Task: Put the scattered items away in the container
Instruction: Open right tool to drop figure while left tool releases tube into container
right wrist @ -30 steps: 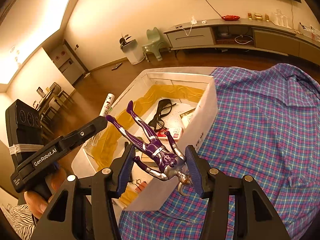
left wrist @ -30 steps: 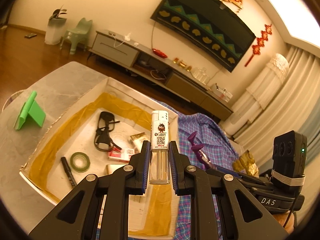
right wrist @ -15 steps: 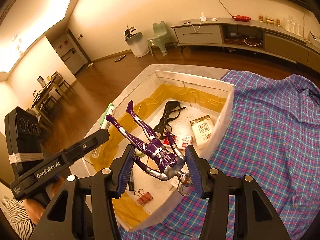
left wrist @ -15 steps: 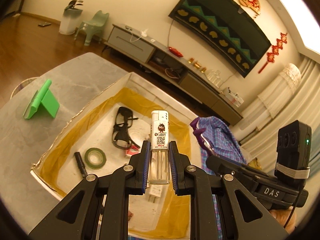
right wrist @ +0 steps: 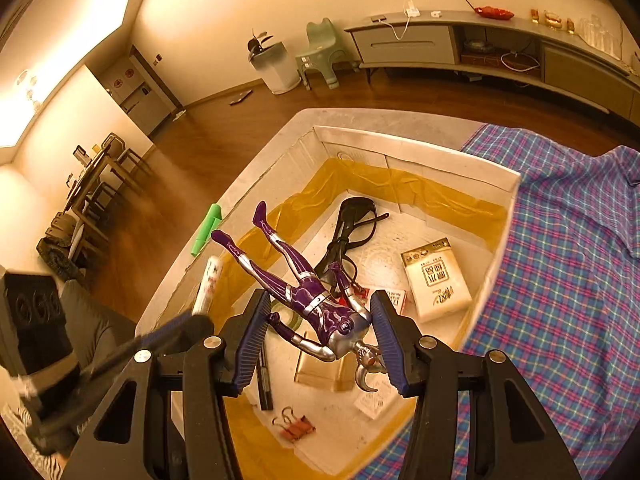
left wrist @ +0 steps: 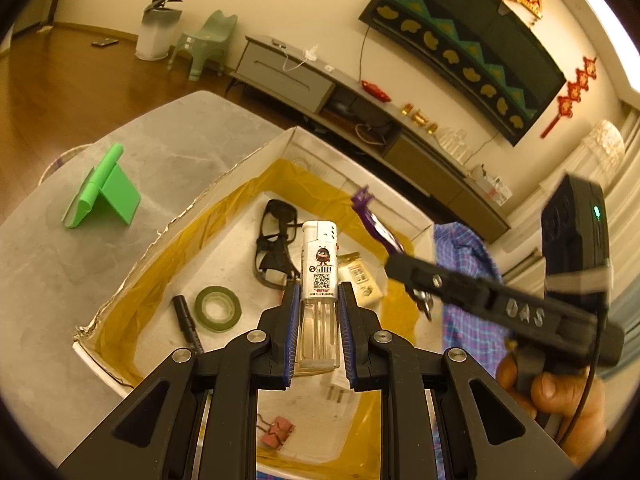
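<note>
Inside box (right wrist: 416, 148): one glasses (right wrist: 352, 220), one tape roll (left wrist: 218, 309), one marker (left wrist: 186, 318)

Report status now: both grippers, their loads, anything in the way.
Left gripper shut on lighter, over the box. Right gripper shut on purple figure, also over the box. Glasses and tape roll lie below; drop path otherwise open.

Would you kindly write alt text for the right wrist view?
The right gripper holds a purple and silver action figure above an open white box containing glasses, a packet and binder clips, beside a plaid shirt.
</note>
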